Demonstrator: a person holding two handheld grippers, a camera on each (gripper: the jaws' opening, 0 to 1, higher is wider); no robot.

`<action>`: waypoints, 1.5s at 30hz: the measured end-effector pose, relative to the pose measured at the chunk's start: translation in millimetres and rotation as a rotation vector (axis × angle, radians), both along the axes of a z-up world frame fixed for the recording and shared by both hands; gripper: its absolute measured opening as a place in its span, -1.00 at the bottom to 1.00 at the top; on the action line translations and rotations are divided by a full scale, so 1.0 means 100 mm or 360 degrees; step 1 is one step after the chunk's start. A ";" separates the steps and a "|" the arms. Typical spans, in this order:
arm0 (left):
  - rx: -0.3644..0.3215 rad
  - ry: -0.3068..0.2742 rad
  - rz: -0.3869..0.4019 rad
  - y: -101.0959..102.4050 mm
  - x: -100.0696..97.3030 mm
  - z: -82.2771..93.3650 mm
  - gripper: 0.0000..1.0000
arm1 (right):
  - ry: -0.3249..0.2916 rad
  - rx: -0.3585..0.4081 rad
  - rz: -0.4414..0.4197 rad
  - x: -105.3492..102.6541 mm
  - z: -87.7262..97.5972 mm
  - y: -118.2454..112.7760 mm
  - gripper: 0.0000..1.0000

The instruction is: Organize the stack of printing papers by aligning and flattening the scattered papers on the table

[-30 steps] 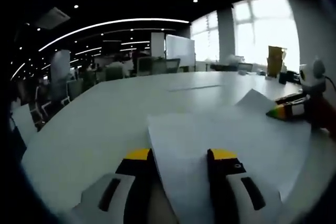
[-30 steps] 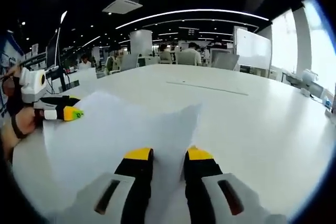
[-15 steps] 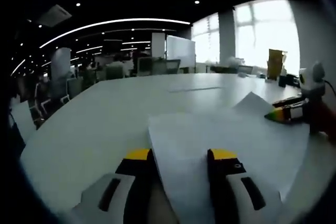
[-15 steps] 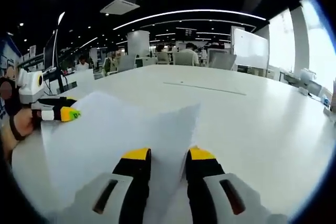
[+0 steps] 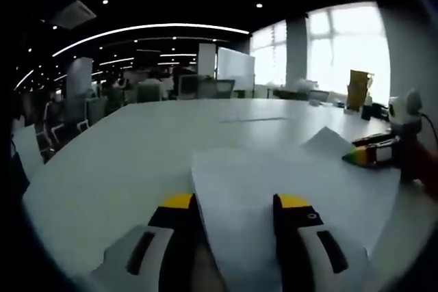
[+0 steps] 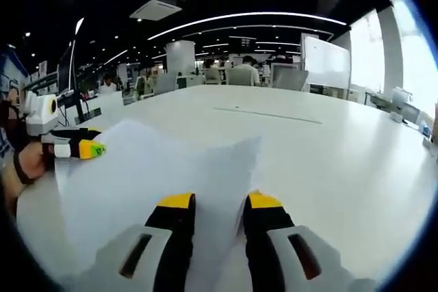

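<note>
A stack of white printing paper [image 5: 274,176] lies on the big white table [image 5: 130,155]. My left gripper [image 5: 236,202] sits at the stack's near left corner. Its yellow-tipped jaws stand well apart, and the paper's left edge runs between them. My right gripper [image 6: 220,201] rests at the near edge of the same paper [image 6: 157,169], jaws apart with a narrower gap and the sheet showing between them. The stack's far corner [image 6: 254,143] looks slightly raised. Each gripper appears at the paper's side edge in the other's view: the right gripper [image 5: 373,152], and the left gripper [image 6: 76,148] held by a hand.
The table stretches far ahead, with a thin seam [image 6: 267,114] across its middle. Office chairs [image 6: 239,75], a whiteboard [image 5: 235,66] and seated people stand beyond its far edge. A yellow bag [image 5: 358,85] and small items sit at the table's window side.
The right gripper's jaws have parted a little. Both views have shifted only slightly, and the paper lies as it did.
</note>
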State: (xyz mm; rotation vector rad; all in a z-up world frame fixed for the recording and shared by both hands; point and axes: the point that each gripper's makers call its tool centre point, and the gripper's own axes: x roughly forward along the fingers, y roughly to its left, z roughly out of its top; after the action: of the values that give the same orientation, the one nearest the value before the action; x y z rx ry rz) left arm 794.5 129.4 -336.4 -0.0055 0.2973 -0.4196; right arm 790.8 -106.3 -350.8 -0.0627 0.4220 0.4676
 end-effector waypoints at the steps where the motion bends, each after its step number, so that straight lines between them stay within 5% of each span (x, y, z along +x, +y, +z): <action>1: -0.0008 0.0000 0.0000 0.00 0.00 0.00 -0.02 | -0.0002 -0.0005 -0.0001 0.00 0.00 0.00 -0.48; 21: -0.0053 -0.0004 -0.0004 -0.01 -0.05 0.04 0.06 | 0.0006 0.0027 -0.0002 -0.01 0.01 0.02 -0.37; 39: -0.0052 -0.0087 0.0048 0.04 -0.07 0.13 0.39 | 0.0000 0.0082 -0.0014 0.00 0.05 0.00 -0.06; 45: -0.0023 -0.0107 0.0085 0.09 -0.07 0.14 0.68 | 0.0001 0.0123 -0.0008 0.01 0.07 0.01 0.15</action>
State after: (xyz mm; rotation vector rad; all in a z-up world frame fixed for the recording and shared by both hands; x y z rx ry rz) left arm 787.7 138.4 -322.1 -0.0131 0.2273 -0.3681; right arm 791.3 -105.1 -343.9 0.0135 0.4043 0.4784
